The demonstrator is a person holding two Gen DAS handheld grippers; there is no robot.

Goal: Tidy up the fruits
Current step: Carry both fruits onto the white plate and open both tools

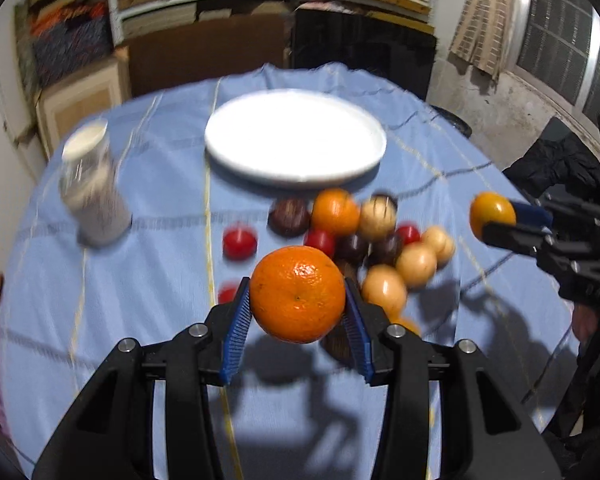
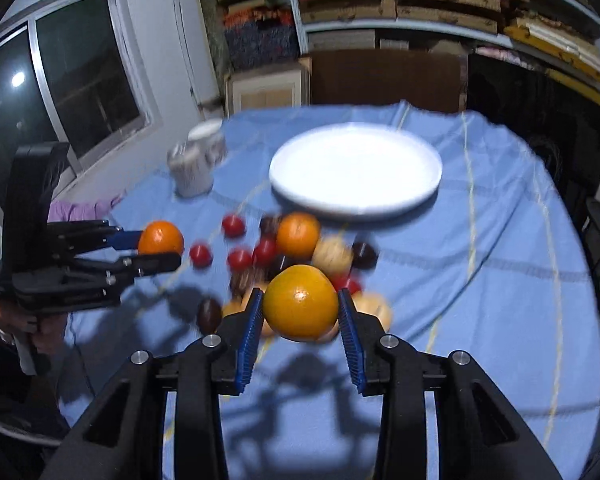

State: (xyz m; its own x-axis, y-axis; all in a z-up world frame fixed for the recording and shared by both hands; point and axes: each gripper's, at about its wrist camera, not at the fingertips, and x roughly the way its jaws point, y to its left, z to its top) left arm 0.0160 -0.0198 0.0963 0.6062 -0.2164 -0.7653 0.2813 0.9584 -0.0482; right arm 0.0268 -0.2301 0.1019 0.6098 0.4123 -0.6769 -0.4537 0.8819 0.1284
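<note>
My left gripper (image 1: 298, 294) is shut on a deep orange fruit (image 1: 298, 294), held above the blue cloth. It shows in the right wrist view at the left, as left gripper (image 2: 160, 246) with that orange (image 2: 161, 237). My right gripper (image 2: 301, 303) is shut on a yellower orange (image 2: 301, 303), also lifted off the table. From the left wrist view it appears at the right edge as right gripper (image 1: 494, 218) with its orange (image 1: 492, 213). A heap of fruit (image 1: 376, 240) lies below: one more orange (image 1: 335, 211), red, dark brown and pale yellow ones. An empty white plate (image 1: 295, 138) sits behind.
A glass jar with a pale lid (image 1: 92, 188) stands left of the plate, and shows in the right wrist view as jar (image 2: 192, 172). The round table wears a blue checked cloth (image 2: 480, 260). Shelves with stacked goods, a window and a dark chair surround it.
</note>
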